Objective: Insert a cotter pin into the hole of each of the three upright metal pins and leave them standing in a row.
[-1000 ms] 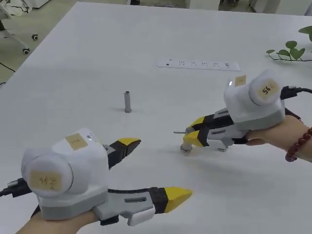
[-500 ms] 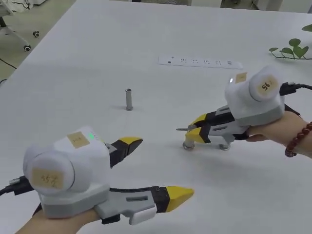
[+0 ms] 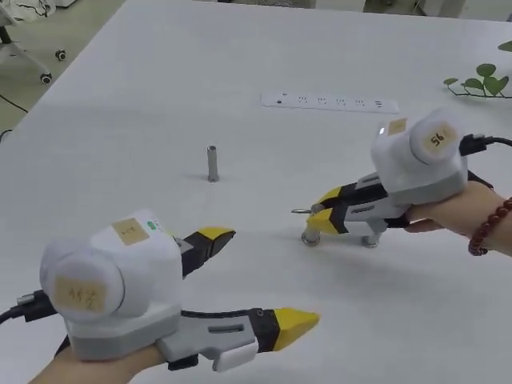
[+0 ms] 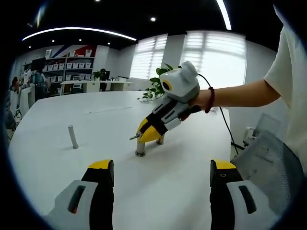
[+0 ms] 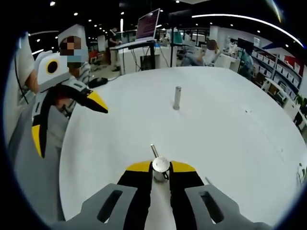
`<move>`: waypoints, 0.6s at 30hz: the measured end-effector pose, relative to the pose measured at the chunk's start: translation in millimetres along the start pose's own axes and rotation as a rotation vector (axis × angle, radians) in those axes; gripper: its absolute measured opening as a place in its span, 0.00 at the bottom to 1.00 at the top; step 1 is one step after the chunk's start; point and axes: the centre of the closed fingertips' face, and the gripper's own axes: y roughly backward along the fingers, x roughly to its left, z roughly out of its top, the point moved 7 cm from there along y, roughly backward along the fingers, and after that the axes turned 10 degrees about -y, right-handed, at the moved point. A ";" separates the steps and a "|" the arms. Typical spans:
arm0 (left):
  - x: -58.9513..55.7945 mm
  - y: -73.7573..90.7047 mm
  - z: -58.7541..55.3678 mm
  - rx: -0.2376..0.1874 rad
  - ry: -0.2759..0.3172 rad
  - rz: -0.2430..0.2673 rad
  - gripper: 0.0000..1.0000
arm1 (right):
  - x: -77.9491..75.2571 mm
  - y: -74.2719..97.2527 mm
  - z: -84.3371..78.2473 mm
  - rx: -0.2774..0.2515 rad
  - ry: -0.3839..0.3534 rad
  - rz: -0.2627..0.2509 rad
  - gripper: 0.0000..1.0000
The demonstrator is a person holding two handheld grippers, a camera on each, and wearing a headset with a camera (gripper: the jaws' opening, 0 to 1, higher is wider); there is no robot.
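My right gripper [image 3: 326, 218] is shut on a thin cotter pin [image 3: 299, 212] whose tip sticks out to the left, level with the top of an upright metal pin [image 3: 310, 235]. In the right gripper view the jaws hug that metal pin [image 5: 160, 165], and the cotter pin [image 5: 153, 150] pokes out beyond it. A second metal pin [image 3: 370, 240] stands just under the right gripper's body. A third metal pin [image 3: 212, 163] stands alone farther left. My left gripper [image 3: 256, 278] hovers open and holds nothing at the near left.
A white power strip [image 3: 328, 102] lies at the back of the white table [image 3: 160, 96]. A green plant [image 3: 480, 80] sits at the far right edge. The floor drops off beyond the table's left edge.
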 end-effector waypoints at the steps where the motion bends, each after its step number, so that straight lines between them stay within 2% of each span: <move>1: -0.2 0.0 0.0 0.000 0.001 -0.001 0.82 | -0.7 0.2 0.0 0.000 -0.003 0.000 0.14; 12: -1.6 -1.4 -1.1 0.009 0.006 -0.008 0.82 | -4.0 -0.3 -1.0 0.008 0.010 0.013 0.14; 18: -2.1 -1.6 -1.0 0.007 0.009 -0.009 0.82 | -2.6 -1.7 -3.1 0.018 0.021 0.001 0.15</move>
